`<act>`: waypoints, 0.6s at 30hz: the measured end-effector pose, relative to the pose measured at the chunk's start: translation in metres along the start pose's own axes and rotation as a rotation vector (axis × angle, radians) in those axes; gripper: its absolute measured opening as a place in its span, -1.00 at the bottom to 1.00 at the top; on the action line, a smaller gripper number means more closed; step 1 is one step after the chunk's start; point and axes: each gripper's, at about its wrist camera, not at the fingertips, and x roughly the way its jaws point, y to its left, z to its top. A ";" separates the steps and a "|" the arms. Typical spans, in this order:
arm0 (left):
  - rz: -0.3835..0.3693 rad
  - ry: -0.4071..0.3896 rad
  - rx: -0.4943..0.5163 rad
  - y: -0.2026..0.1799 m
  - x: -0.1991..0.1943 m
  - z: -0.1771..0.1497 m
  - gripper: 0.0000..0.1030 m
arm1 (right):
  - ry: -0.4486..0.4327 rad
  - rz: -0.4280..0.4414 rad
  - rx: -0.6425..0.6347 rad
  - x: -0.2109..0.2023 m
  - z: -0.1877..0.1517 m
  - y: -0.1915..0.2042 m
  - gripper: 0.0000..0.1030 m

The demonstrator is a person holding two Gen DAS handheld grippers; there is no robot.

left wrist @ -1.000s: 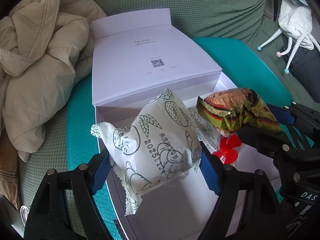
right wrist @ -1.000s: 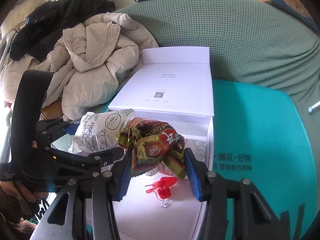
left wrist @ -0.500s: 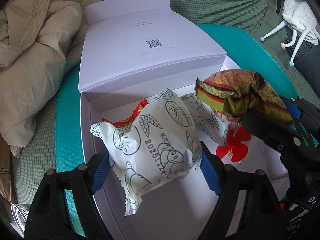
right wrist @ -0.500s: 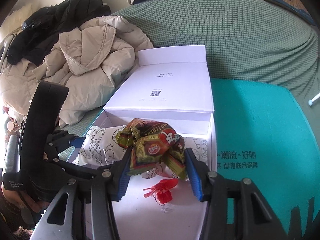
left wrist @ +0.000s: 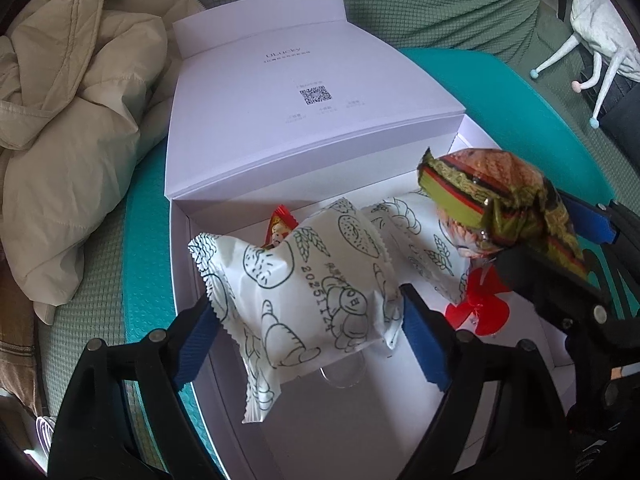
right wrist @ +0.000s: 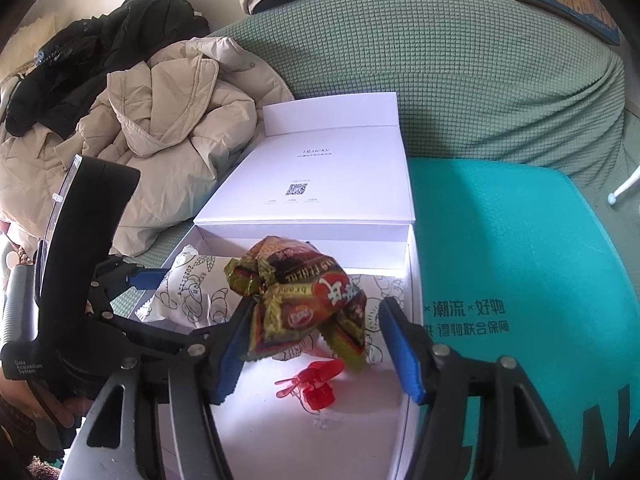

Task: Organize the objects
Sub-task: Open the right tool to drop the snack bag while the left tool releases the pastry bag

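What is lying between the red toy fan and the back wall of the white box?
In the right wrist view, a white printed snack packet lies on the box floor behind the red fan, partly hidden by the crumpled packet hanging above.

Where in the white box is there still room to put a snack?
The near half of the white box floor is bare, from the red fan toy toward the camera. The near left floor beside the white bread packet is bare too. The back is crowded: another white packet, a red wrapper and the green-red snack bag.
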 end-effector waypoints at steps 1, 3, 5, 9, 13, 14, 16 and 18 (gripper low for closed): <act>-0.002 -0.006 -0.001 0.000 -0.002 0.000 0.64 | 0.005 -0.001 0.002 0.000 0.000 0.000 0.24; -0.003 -0.016 -0.003 -0.001 -0.006 -0.001 0.64 | 0.009 -0.007 0.000 0.000 -0.001 0.000 0.25; -0.003 -0.025 -0.006 -0.001 -0.010 -0.002 0.64 | 0.006 -0.015 -0.003 -0.002 -0.003 0.000 0.25; -0.001 -0.042 -0.020 -0.002 -0.019 -0.001 0.64 | -0.006 -0.022 -0.007 -0.007 -0.003 0.002 0.39; 0.018 -0.089 -0.027 0.002 -0.036 -0.003 0.65 | -0.033 -0.026 -0.003 -0.016 0.000 0.004 0.41; 0.019 -0.097 -0.032 0.004 -0.040 -0.003 0.66 | -0.037 -0.026 -0.003 -0.018 0.001 0.005 0.41; 0.016 -0.105 -0.042 0.009 -0.046 0.000 0.67 | -0.044 -0.032 -0.007 -0.023 0.003 0.008 0.41; 0.014 -0.114 -0.050 0.011 -0.051 -0.001 0.67 | -0.049 -0.048 -0.001 -0.029 0.006 0.011 0.41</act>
